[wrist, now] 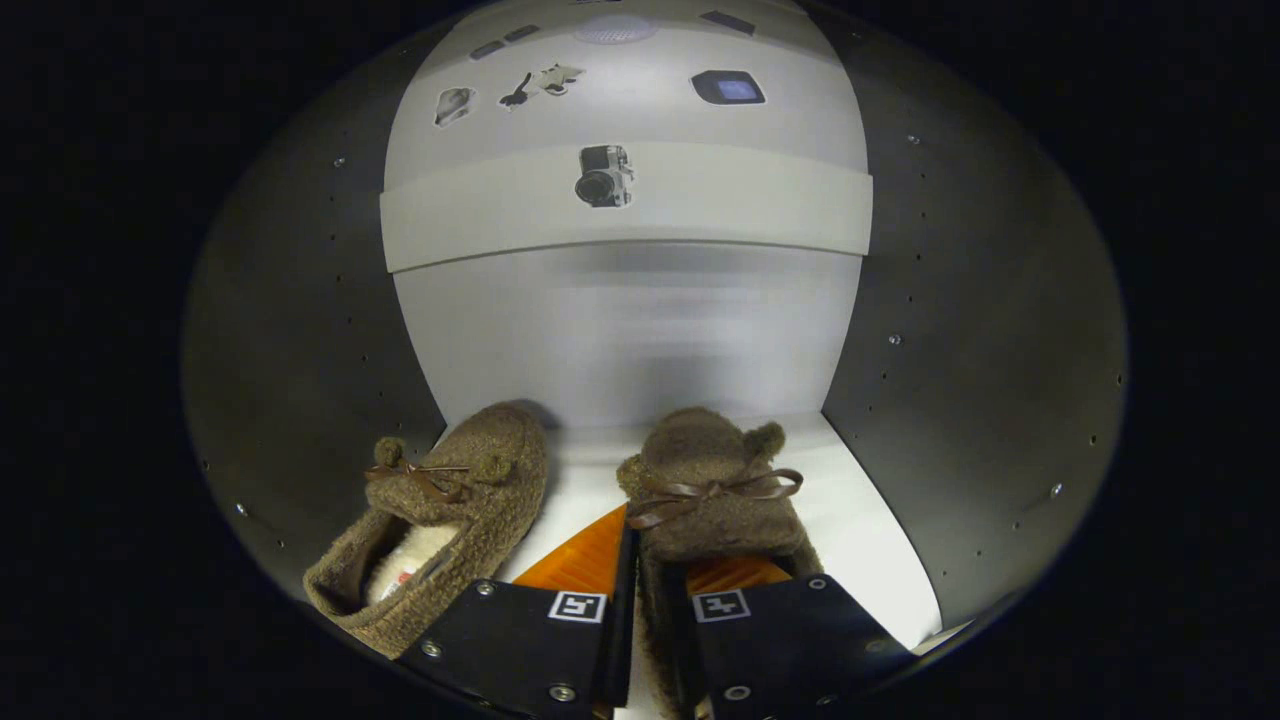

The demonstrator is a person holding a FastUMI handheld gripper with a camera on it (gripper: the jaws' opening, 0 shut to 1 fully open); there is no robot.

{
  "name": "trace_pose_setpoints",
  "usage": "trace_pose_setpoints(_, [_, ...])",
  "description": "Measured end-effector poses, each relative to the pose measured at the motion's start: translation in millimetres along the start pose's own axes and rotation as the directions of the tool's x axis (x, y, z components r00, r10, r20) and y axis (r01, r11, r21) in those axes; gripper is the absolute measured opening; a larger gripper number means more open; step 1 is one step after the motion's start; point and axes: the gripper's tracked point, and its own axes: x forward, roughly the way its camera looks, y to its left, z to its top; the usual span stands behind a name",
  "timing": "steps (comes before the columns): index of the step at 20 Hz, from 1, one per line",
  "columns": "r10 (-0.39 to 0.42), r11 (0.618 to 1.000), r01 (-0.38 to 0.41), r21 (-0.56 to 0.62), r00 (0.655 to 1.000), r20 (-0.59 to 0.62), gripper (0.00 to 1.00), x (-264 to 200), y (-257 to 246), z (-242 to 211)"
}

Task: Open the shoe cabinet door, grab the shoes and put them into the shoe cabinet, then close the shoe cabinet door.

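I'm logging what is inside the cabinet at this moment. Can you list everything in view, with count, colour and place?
left slipper: one, brown fuzzy, bow on top, on the white cabinet floor left of the fingers, near the left wall.
right slipper: one, brown fuzzy, ribbon bow, its side wall between the fingers.
cabinet floor: one, white, under both slippers.
cabinet side walls: two, dark grey, either side.
shelf: one, pale grey, above the slippers.
gripper: one, black with orange fingers, shut on the right slipper.

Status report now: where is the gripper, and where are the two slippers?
Gripper shut on right slipper wall, inside cabinet. Left slipper resting beside it on the white shelf. Nothing in the way.
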Motion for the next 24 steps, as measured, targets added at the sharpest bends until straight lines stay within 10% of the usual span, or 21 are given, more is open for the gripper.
trace_pose_setpoints(10, [-0.028,1.0,0.028,-0.006,0.994,0.11,0.26,-75,-4,15])
trace_pose_setpoints(24, [-0.056,0.998,0.062,-0.012,0.964,0.258,0.27,-303,4,-34])
